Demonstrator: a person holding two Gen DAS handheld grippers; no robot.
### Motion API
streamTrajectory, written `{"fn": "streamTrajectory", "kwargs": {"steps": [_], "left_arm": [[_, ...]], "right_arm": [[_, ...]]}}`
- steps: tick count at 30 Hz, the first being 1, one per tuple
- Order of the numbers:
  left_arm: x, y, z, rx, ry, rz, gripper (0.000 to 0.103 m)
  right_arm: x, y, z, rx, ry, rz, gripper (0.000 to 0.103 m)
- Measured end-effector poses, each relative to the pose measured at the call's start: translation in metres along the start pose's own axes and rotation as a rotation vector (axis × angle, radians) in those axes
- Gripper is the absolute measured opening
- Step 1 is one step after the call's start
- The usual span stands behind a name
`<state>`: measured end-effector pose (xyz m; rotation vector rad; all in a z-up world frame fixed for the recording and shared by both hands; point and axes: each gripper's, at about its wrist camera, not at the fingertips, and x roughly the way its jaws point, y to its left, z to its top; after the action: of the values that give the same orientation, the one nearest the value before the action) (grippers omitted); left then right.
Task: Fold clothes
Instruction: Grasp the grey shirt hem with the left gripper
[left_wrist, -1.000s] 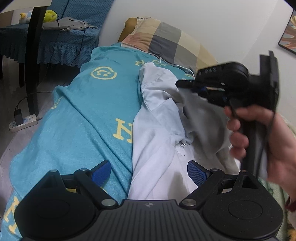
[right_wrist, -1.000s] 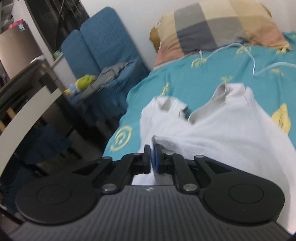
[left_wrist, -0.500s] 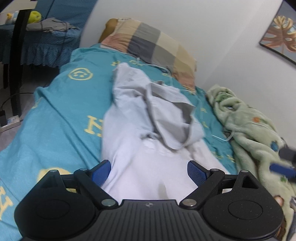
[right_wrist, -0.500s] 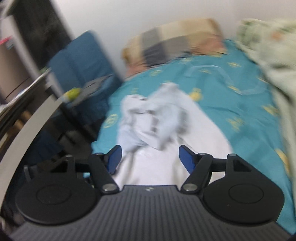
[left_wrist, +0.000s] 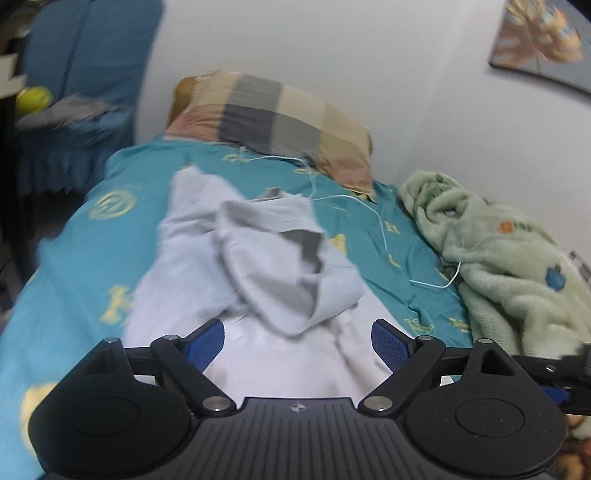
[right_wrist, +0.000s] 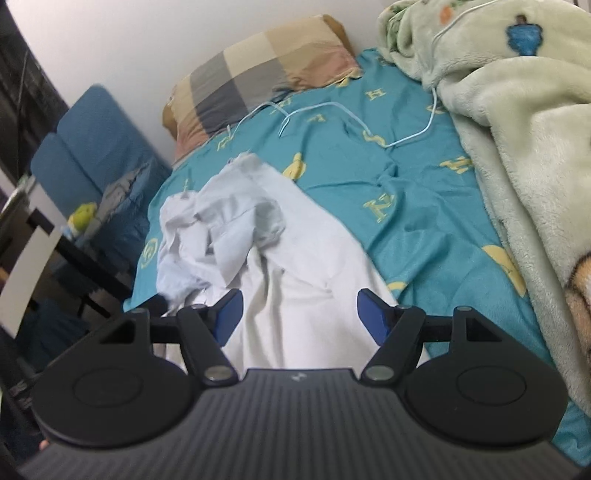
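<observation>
A pale grey-white garment (left_wrist: 258, 258) lies on the teal bedspread (left_wrist: 92, 266), its upper part bunched and flopped back over the flat lower part. My left gripper (left_wrist: 297, 339) hovers over the near, flat end. Its jaws stand wide and are closing a little, and the blue pads (left_wrist: 207, 341) press on nothing. In the right wrist view the same garment (right_wrist: 258, 229) lies crumpled at the far left end. My right gripper (right_wrist: 297, 314) hangs open above the smooth white part, apart from the cloth.
A checked pillow (left_wrist: 273, 118) lies at the head of the bed, and a thin white cable (right_wrist: 332, 110) runs across the bedspread. A green fleece blanket (right_wrist: 517, 129) is heaped along the right side. A blue chair (right_wrist: 96, 155) stands left of the bed.
My right gripper, shut on the garment's edge a second ago, has opened and drawn back. The released cloth now lies bunched on the bed. My left gripper has pulled back and swung right.
</observation>
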<state>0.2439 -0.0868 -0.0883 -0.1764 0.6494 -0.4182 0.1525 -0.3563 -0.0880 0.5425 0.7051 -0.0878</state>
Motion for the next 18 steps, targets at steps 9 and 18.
{"fn": "streamTrajectory", "kwargs": {"steps": [9, 18], "left_arm": [[0.120, -0.052, 0.016, 0.138, 0.065, 0.056, 0.028], [0.110, -0.007, 0.070, 0.124, 0.083, 0.119, 0.005]], "right_arm": [[0.021, -0.024, 0.008, 0.073, 0.012, -0.007, 0.071], [0.021, -0.025, 0.009, 0.094, 0.022, 0.045, 0.071]]}}
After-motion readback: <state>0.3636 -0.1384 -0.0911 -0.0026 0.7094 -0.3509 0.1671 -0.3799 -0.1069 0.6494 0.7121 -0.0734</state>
